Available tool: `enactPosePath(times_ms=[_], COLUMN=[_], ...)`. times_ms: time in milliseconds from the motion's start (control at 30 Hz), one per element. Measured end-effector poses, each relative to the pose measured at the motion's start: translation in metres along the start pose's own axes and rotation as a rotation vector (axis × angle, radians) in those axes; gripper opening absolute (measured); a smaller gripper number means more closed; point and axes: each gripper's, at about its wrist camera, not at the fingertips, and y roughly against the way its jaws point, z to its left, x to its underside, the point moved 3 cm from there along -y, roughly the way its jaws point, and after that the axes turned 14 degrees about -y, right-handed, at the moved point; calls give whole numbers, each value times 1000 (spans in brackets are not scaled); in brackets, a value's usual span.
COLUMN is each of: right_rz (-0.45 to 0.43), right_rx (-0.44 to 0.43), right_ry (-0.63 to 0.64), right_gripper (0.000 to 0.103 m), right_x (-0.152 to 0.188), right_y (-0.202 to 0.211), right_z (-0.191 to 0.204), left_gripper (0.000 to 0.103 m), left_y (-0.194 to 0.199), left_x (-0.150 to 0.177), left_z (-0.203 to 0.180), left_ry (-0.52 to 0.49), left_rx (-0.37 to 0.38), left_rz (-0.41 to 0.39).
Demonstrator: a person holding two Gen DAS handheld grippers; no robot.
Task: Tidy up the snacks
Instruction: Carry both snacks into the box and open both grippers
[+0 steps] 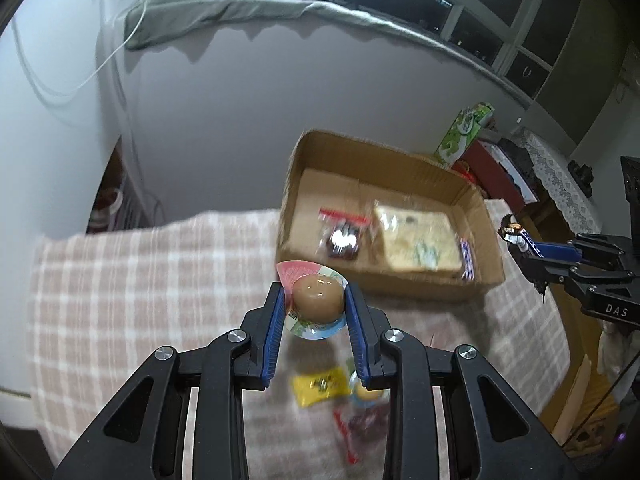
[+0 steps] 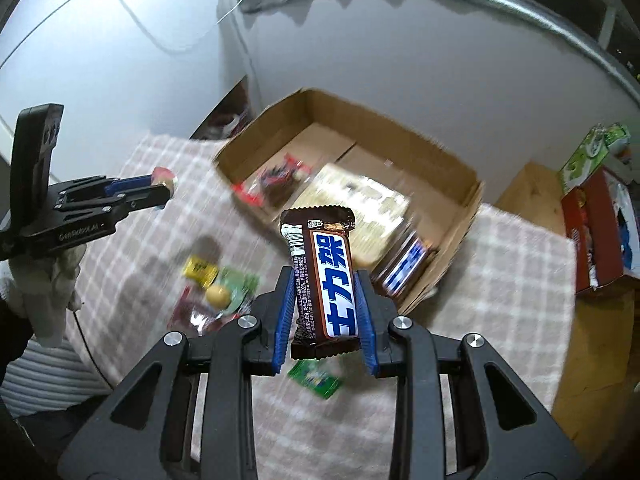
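A pink-and-white checked cloth (image 2: 500, 272) covers the table. On it stands an open cardboard box (image 2: 452, 168) holding a pale flat packet (image 2: 360, 200), a red-topped bag (image 2: 276, 184) and a chocolate bar (image 2: 404, 272). Above the cloth, in front of the box, the right gripper (image 2: 324, 312) clamps another brown chocolate bar (image 2: 322, 276) lengthwise. Left of the box, the left gripper (image 1: 316, 312) pinches a sealed jelly cup (image 1: 316, 296). Loose snacks lie nearer than the box: a yellow sachet (image 1: 320, 388) and a green packet (image 2: 316, 378).

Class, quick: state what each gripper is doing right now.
Left gripper: shut on the egg snack pack.
Right gripper: shut on the chocolate bar.
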Motion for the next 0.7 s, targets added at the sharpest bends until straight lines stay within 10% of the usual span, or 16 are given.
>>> enactPosePath(times_ms=[700], right_rz=[-26], right_rx=[64], right_ry=[-73], right_gripper=[30], right_x=[-61], right_y=[-35], right_z=[-41], left_gripper=[28], left_y=[-37], left_x=[-61], left_z=[-1], left_ry=[-18], left_rx=[11], left_rz=[-9])
